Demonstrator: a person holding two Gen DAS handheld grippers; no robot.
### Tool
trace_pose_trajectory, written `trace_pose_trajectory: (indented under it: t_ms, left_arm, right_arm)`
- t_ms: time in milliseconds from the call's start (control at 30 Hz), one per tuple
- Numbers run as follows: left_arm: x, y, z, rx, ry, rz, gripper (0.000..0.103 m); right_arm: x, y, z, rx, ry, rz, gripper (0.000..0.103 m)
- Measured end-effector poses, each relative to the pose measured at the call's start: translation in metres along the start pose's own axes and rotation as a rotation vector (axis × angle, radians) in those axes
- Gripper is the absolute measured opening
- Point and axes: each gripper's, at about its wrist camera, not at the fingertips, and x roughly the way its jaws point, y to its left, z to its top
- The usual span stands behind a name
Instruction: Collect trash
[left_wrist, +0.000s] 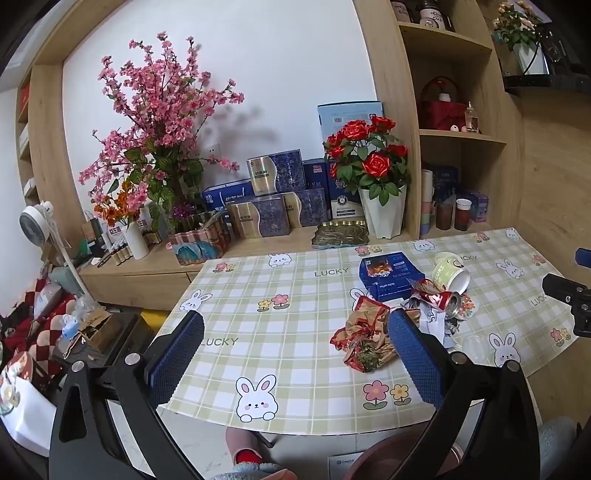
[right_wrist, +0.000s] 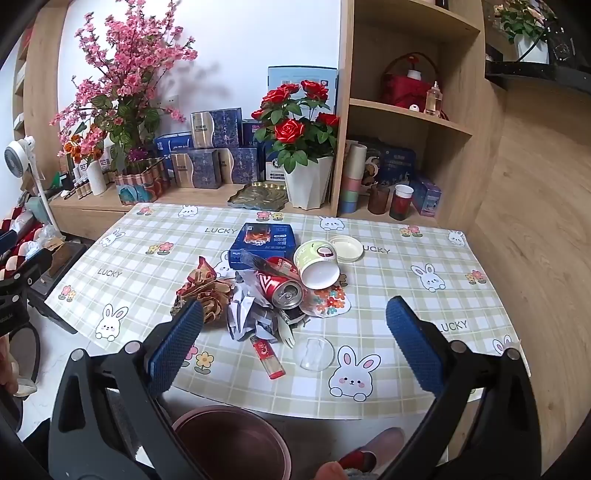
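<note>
Trash lies heaped near the middle of the checked tablecloth (right_wrist: 388, 236), and much of it overlaps. At the left of the heap a crumpled brown-and-red wrapper (right_wrist: 207, 290) sits partly behind the left finger of the right gripper (right_wrist: 293, 343); in the left wrist view the same wrapper is partly covered by the left gripper (left_wrist: 295, 354) and its right finger. Just right of it, crumpled white paper (right_wrist: 243, 314) lies under a crushed red can (right_wrist: 282, 286) resting on its side, mouth toward the camera. Behind them a blue box (right_wrist: 264, 243) lies flat, its print too small to read. A tipped green-and-white cup (right_wrist: 317, 264) touches the can, with a round lid (right_wrist: 345, 248) beside it farther back. Nearer, a red lighter (right_wrist: 267, 356), a white plastic fork (right_wrist: 290, 336) whose handle is buried in the heap, and a clear disc (right_wrist: 314, 352) that is hard to make out lie apart from the pile. Both grippers hover with fingers spread wide, gripping nothing. Below the table's near edge a dark bin (right_wrist: 229, 443) is cut off by the frame.
</note>
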Motion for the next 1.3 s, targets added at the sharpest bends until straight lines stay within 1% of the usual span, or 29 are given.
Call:
trace_pose_trajectory:
  t_ms: [300, 1067, 1133, 1200, 1300]
  left_arm:
    - [0.0, 0.0, 0.0, 0.001, 0.002, 0.002, 0.098]
    - [0.001, -0.004, -0.002, 0.0, 0.008, 0.0, 0.098]
    - [0.005, -0.009, -0.005, 0.001, 0.008, 0.0, 0.098]
    - [0.005, -0.009, -0.005, -0.001, 0.008, -0.001, 0.098]
    - [0.005, -0.009, -0.005, 0.0, 0.009, 0.001, 0.098]
  right_arm:
    - [-0.001, -0.005, 0.0, 0.001, -0.002, -0.002, 0.097]
    - [-0.001, -0.001, -0.002, -0.001, -0.004, -0.005, 0.097]
    - [-0.001, 0.0, -0.002, -0.001, -0.004, -0.005, 0.097]
    - [-0.001, -0.009, -0.002, 0.005, -0.002, -0.006, 0.097]
    - [-0.001, -0.011, -0.002, 0.004, -0.002, -0.007, 0.097]
